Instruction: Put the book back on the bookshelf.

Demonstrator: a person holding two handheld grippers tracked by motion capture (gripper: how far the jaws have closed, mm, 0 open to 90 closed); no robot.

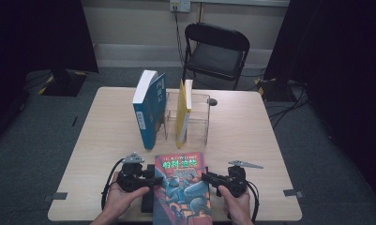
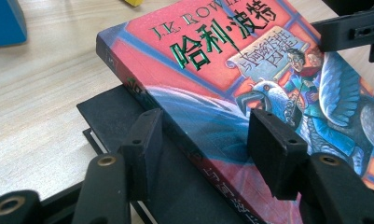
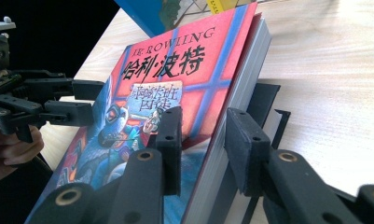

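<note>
Gripping a thick red paperback with green Chinese lettering and a winged beast on its cover (image 1: 182, 185) from both sides, I am at the pick-up step, with the book lying flat at the near edge of the pale wooden table (image 1: 251, 136) on top of a flat black plastic stand (image 2: 111, 116).

My left gripper (image 1: 158, 177) straddles the spine edge: in the left gripper view one black pad (image 2: 147, 135) sits below, against the spine and the stand, and the other (image 2: 274, 149) rests on the cover. I judge that as a pinch, though how firm it is I cannot tell.

My right gripper (image 1: 205, 177) takes the page edge the same way, one pad (image 3: 169, 140) on the cover and one (image 3: 244, 149) beside the white page block. The pictures leave it uncertain whether that outer pad presses yet.

Beyond stand a tall blue hardback book (image 1: 150, 110) and a slim yellow book (image 1: 184, 112) in a clear acrylic rack (image 1: 202, 119).

The next move, as I see it, calls for both grips to bite evenly before I lift, keeping the book level so it does not slip or drag the stand.
</note>
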